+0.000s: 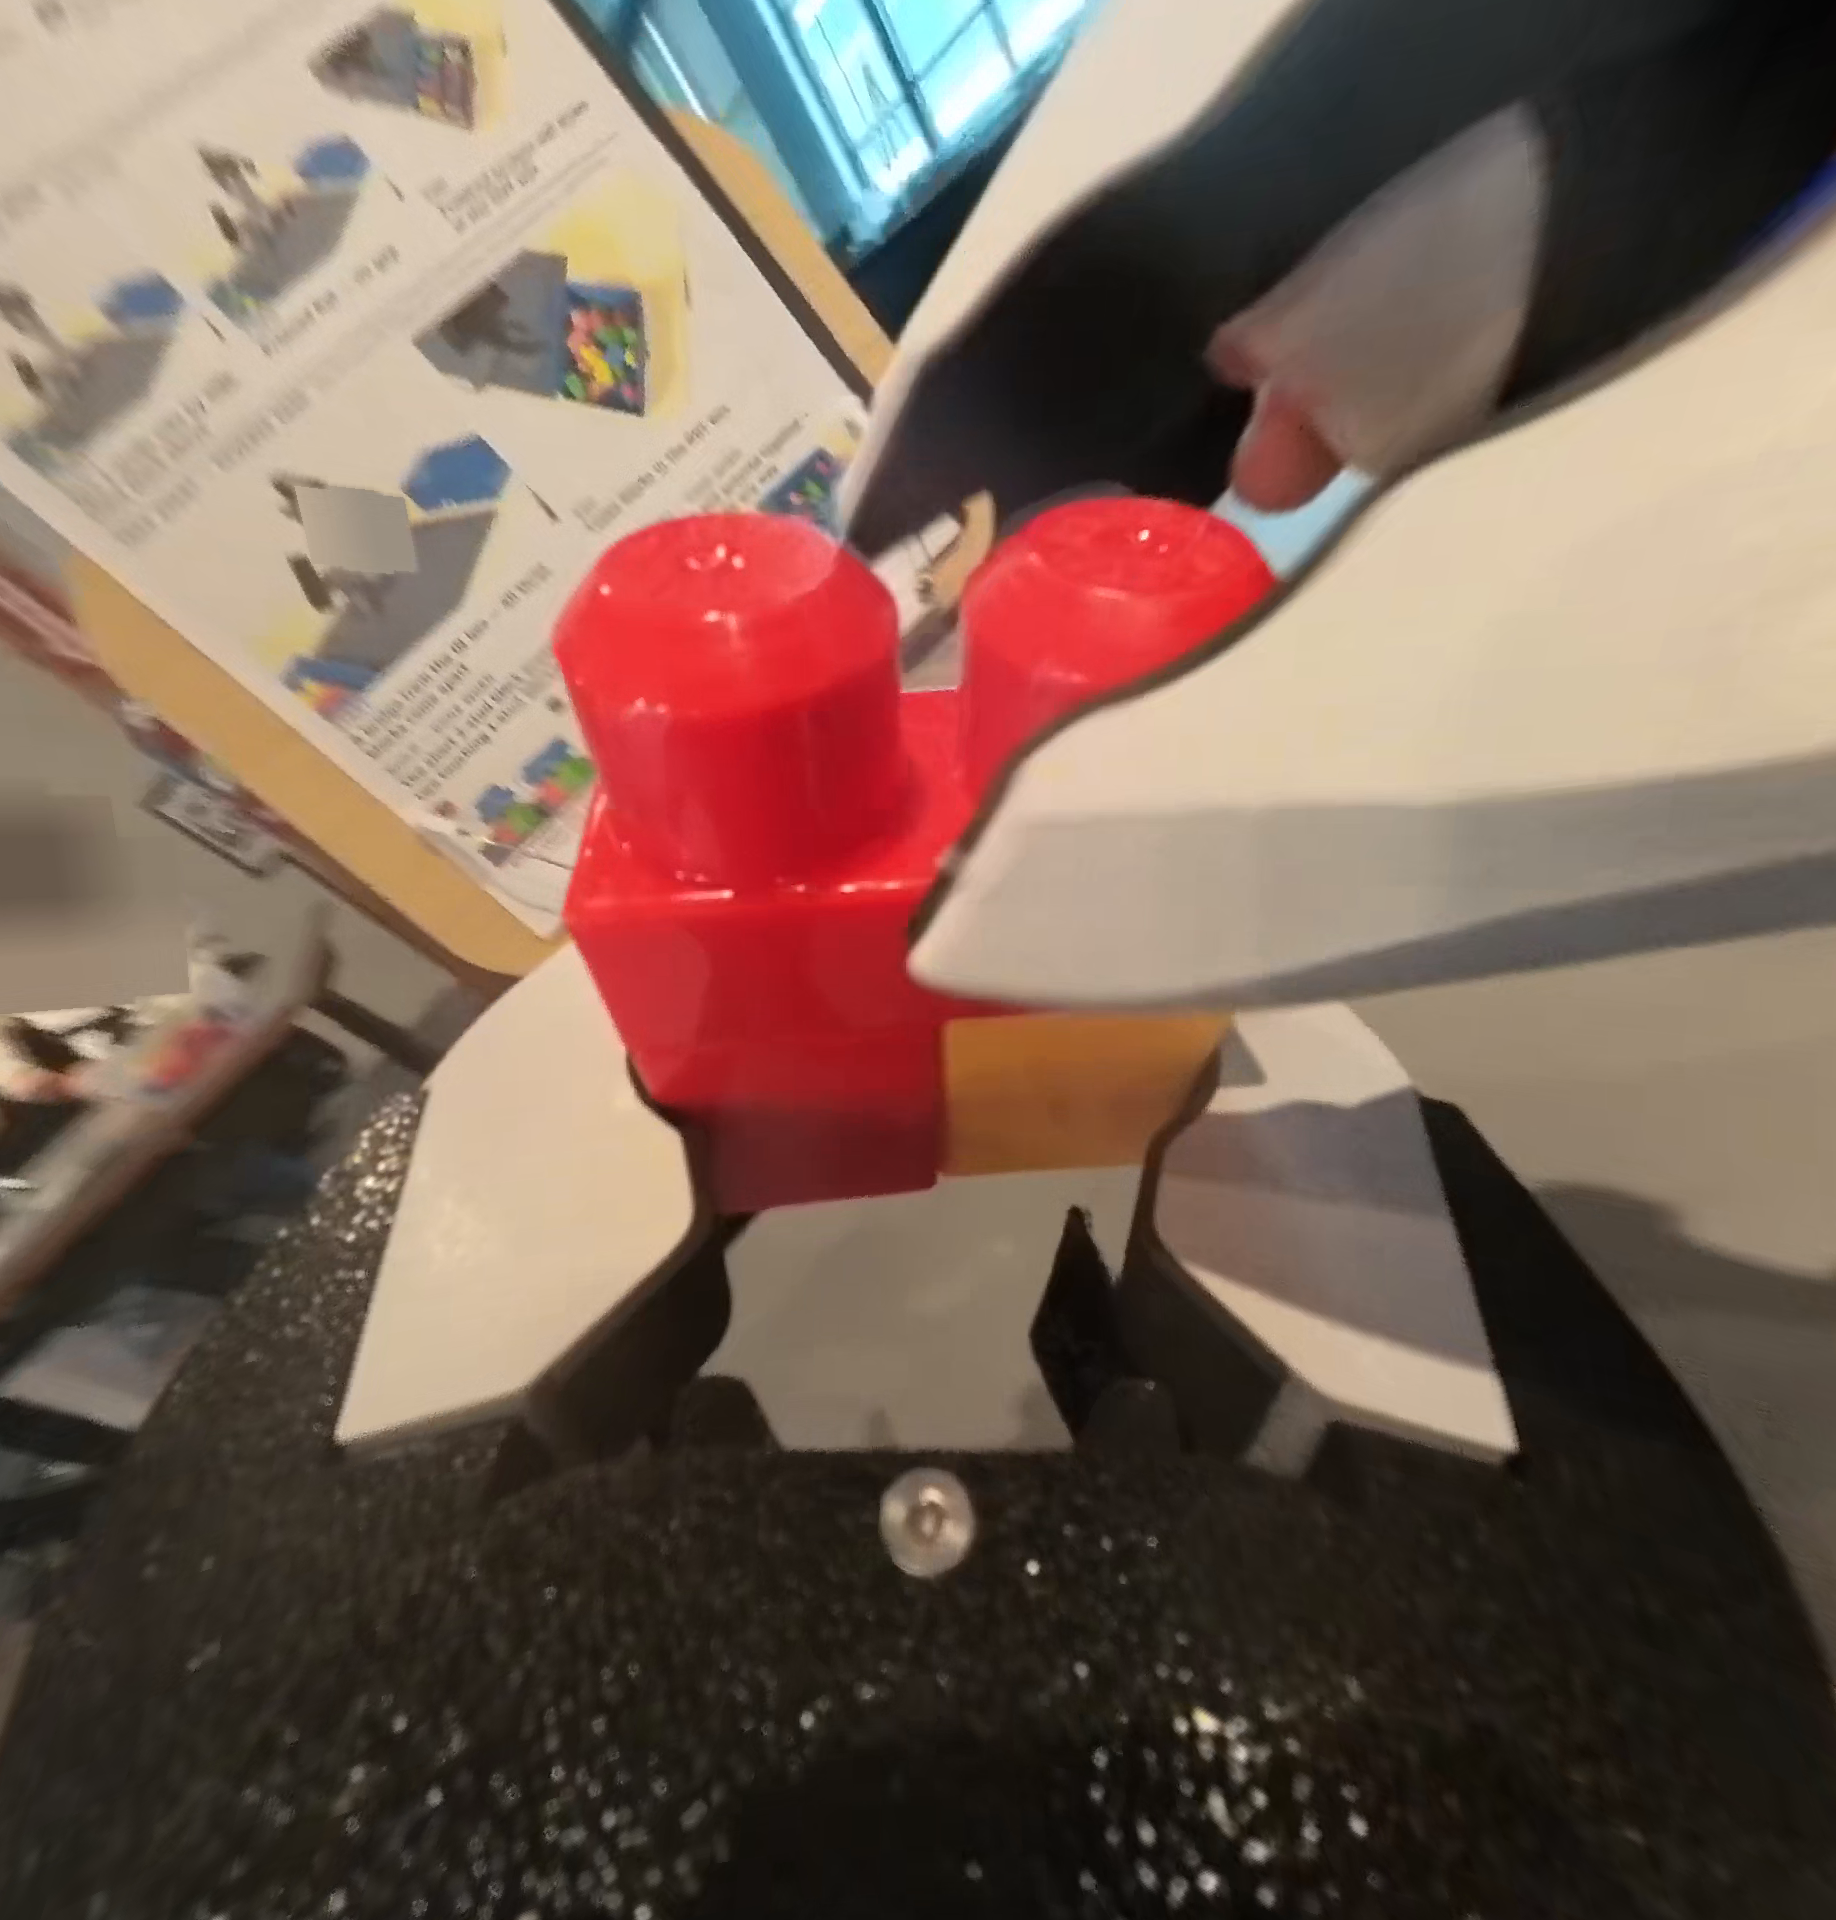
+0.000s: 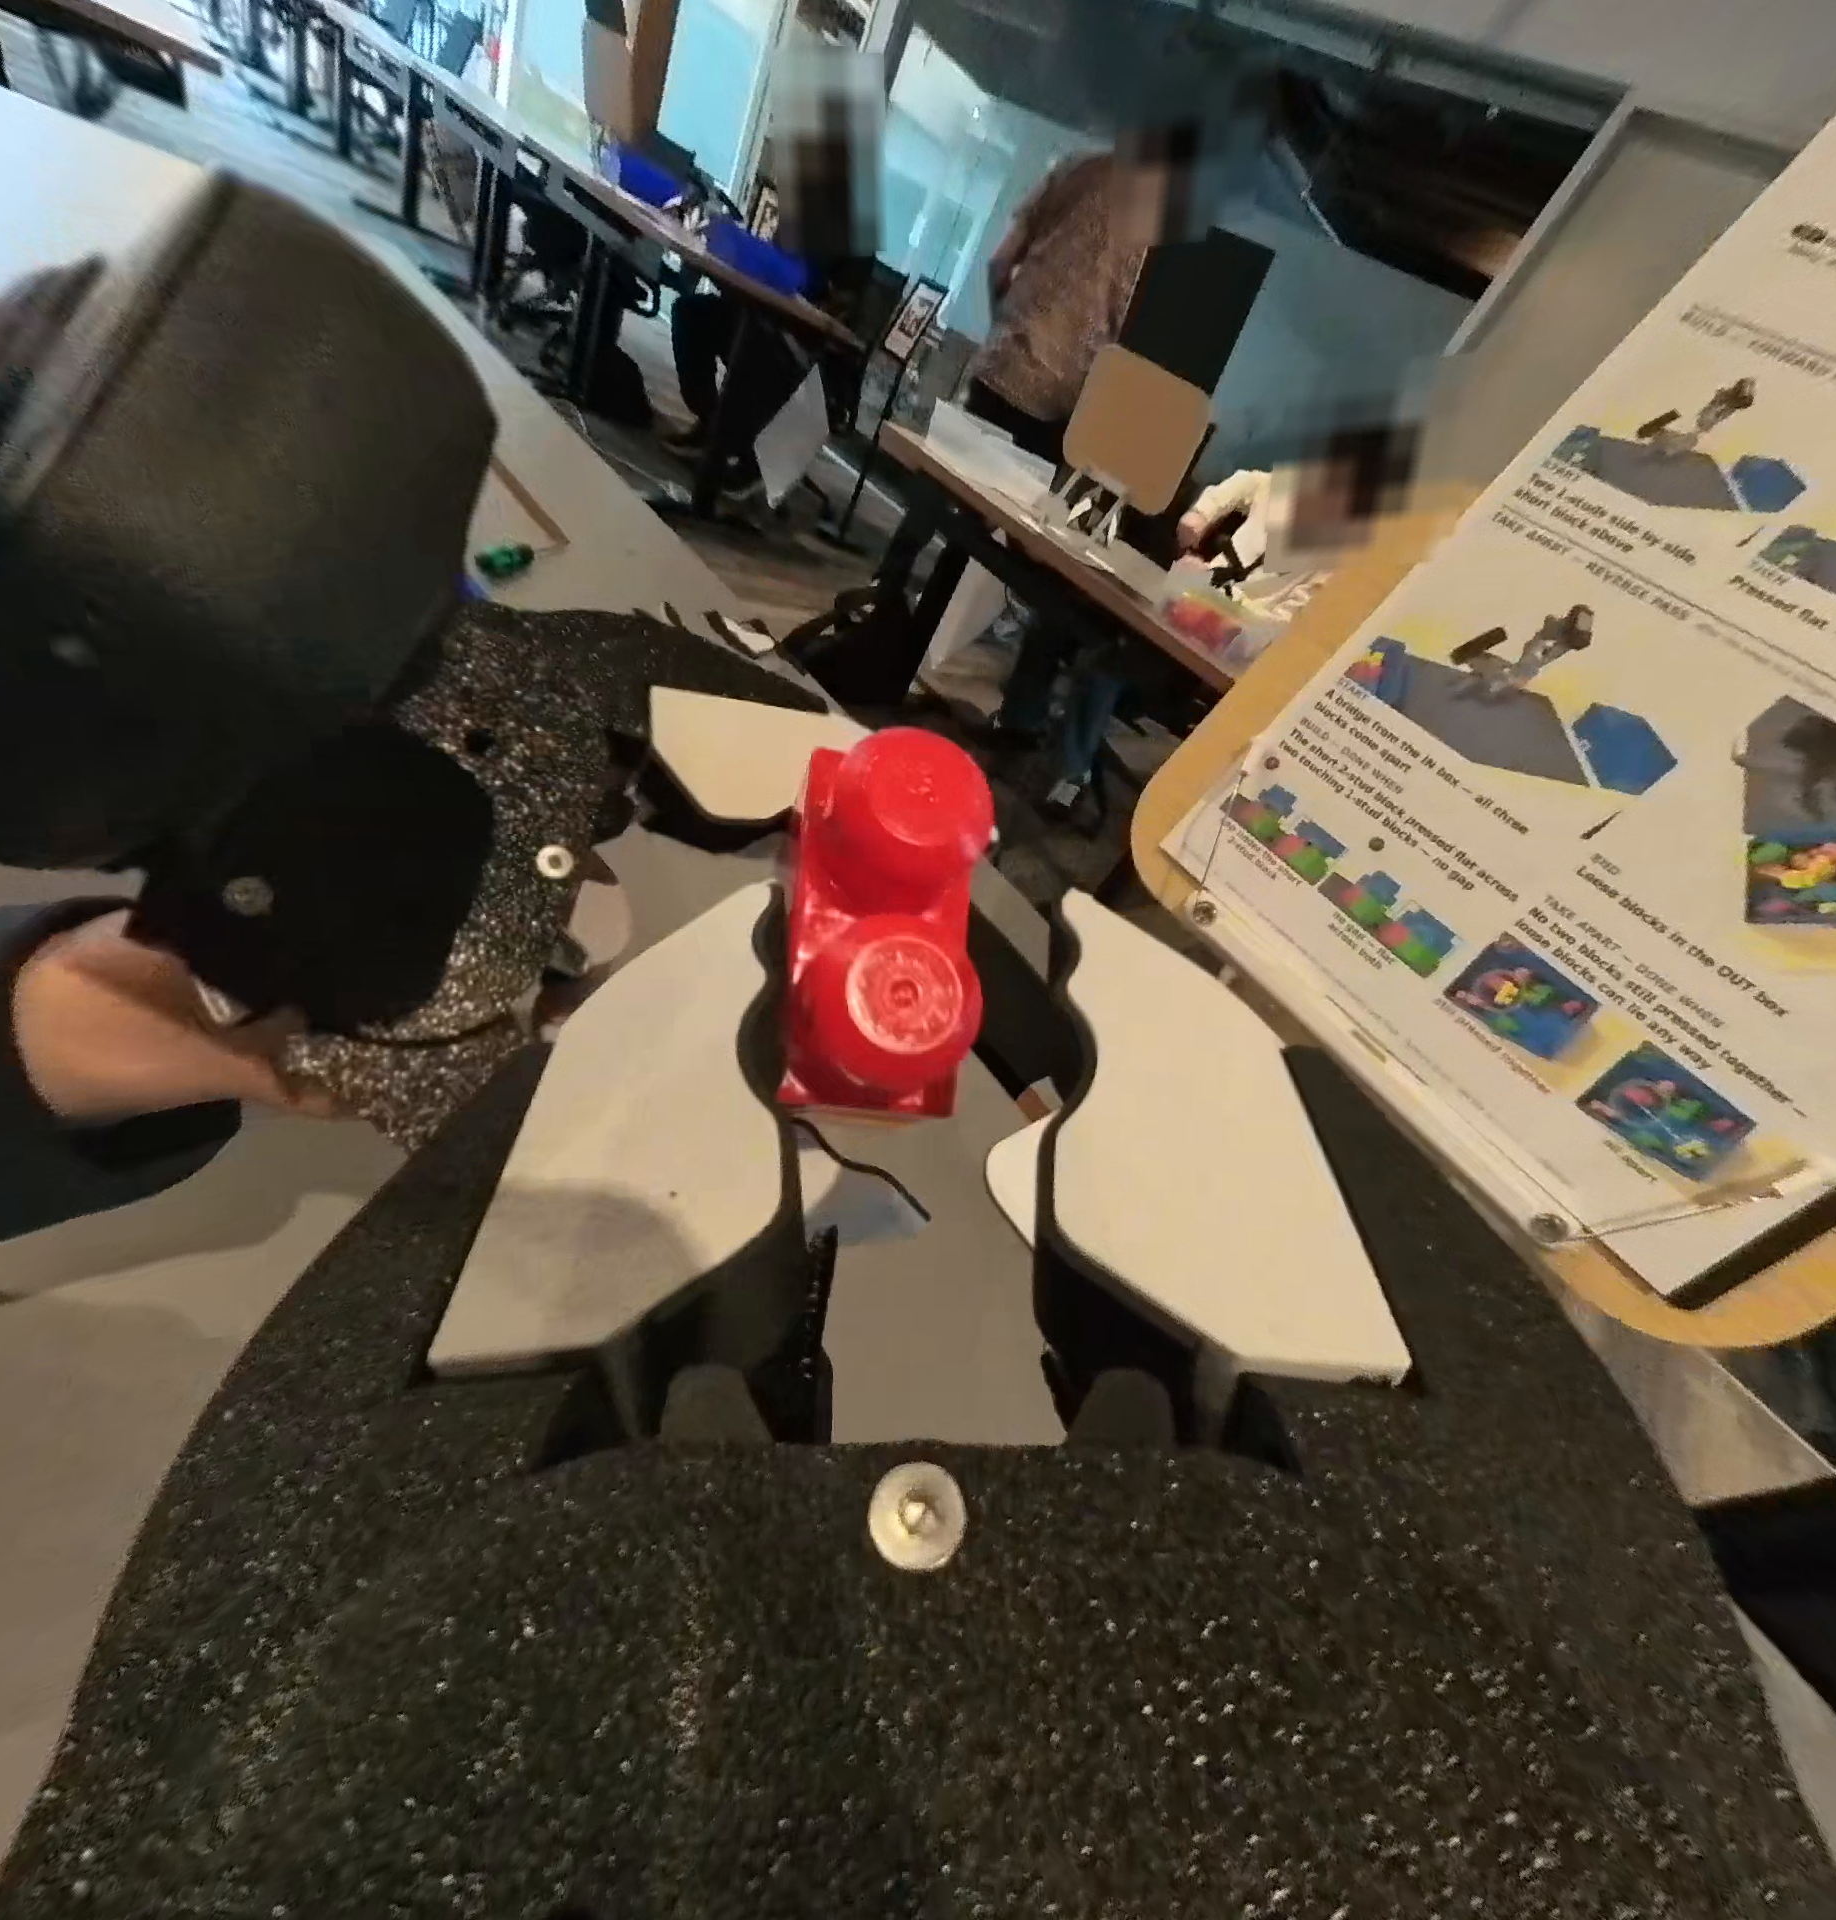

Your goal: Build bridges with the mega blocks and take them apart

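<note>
Left gripper [image 1: 924, 1101] pointed up, clamped on the red block [image 1: 779, 831] with an orange block [image 1: 1080, 1091]; right gripper [image 2: 919, 1013] came from 2 o'clock, parted around the studs.

The two-stud block [image 1: 758, 935] is bright glossy red, and a yellow-orange block [image 1: 1075, 1091] shows beneath it. The left gripper [image 1: 919, 1117] has pale grey fingers [image 1: 540, 1226] on a black body with fine sparkling speckles. The right gripper [image 2: 919, 1039] has the same grey and speckled black. The instruction sheet [image 2: 1579, 790] is white with blue, yellow and multicoloured pictures, on a tan board [image 2: 1298, 665]. The counter [image 2: 83, 1382] is grey.
</note>
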`<state>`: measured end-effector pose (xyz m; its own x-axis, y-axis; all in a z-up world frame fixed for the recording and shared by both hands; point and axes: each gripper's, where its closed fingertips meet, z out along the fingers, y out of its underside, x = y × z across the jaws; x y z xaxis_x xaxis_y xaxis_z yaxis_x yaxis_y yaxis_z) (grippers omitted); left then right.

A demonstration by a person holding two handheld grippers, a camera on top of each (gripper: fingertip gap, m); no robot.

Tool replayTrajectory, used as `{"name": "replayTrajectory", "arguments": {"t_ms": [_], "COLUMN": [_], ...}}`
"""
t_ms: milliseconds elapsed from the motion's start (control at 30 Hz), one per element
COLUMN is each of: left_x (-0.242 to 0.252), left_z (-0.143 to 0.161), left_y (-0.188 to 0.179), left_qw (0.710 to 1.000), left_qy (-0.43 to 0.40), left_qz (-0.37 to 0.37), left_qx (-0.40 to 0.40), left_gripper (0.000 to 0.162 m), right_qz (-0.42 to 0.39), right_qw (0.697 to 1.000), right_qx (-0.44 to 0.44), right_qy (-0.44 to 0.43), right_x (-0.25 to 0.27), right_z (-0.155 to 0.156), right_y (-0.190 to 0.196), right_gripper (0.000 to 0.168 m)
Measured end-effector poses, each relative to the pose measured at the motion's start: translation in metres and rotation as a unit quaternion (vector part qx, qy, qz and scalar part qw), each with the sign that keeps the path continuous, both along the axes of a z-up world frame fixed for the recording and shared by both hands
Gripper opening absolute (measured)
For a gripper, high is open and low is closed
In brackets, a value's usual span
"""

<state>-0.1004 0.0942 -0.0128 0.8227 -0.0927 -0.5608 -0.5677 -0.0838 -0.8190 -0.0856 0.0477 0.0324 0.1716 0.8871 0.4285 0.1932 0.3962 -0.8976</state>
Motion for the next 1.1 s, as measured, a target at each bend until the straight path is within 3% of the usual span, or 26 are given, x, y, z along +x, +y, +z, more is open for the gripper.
{"name": "replayTrajectory", "arguments": {"t_ms": [133,367,767,933,1100], "left_x": [0.001,-0.006,-0.006,-0.011,-0.010], "left_z": [-0.001,-0.002,-0.001,0.001,0.001], "left_y": [0.001,0.003,0.004,0.004,0.003], "left_qw": [0.998,0.991,0.989,0.981,0.979], "left_qy": [0.054,0.111,0.123,0.160,0.171], "left_qz": [0.023,0.068,0.075,0.095,0.095], "left_qx": [0.006,0.023,0.045,0.051,0.049], "left_gripper": [0.093,0.094,0.095,0.094,0.093], "right_qz": [0.000,-0.005,0.018,0.004,0.006], "right_qw": [1.000,0.998,0.997,0.997,0.996], "right_qx": [-0.002,-0.040,-0.047,-0.028,-0.031], "right_qy": [-0.020,-0.047,-0.054,-0.078,-0.086], "right_x": [0.000,0.002,0.002,0.002,0.001], "right_z": [-0.006,-0.013,-0.016,-0.022,-0.026], "right_y": [-0.002,0.002,0.002,0.006,0.006], "right_gripper": [0.037,0.034,0.033,0.043,0.035]}}
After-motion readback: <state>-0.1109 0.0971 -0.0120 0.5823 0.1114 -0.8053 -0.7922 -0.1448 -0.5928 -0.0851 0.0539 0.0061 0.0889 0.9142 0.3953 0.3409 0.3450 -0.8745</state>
